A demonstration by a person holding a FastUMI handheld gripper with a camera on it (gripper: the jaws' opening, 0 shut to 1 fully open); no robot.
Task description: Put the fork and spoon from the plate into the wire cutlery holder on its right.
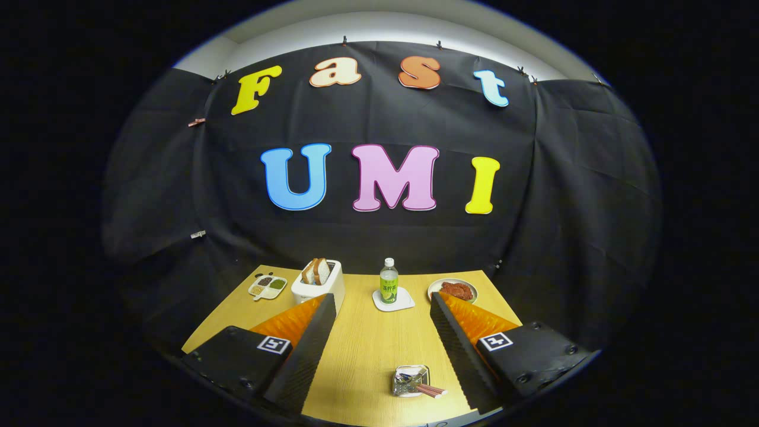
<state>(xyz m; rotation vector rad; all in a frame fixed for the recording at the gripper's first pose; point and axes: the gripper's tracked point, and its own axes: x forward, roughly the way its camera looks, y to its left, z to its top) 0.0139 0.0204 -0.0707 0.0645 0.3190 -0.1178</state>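
Observation:
My gripper (382,299) is open, held high above a wooden table (362,350), with nothing between its fingers. Down on the table between the fingers, closer to the right one, sits a small square wire cutlery holder (409,381). A fork and spoon (415,376) lie in it, heads inside, and their reddish-brown handles (431,389) stick out to the right. A round plate (452,290) with red food stands at the table's far right, just beyond the right fingertip.
A white toaster (319,283) with bread slices stands far left, beside the left fingertip. A divided dish (267,286) of seasonings sits left of it. A green bottle (388,281) stands on a white coaster (392,300) at the far middle.

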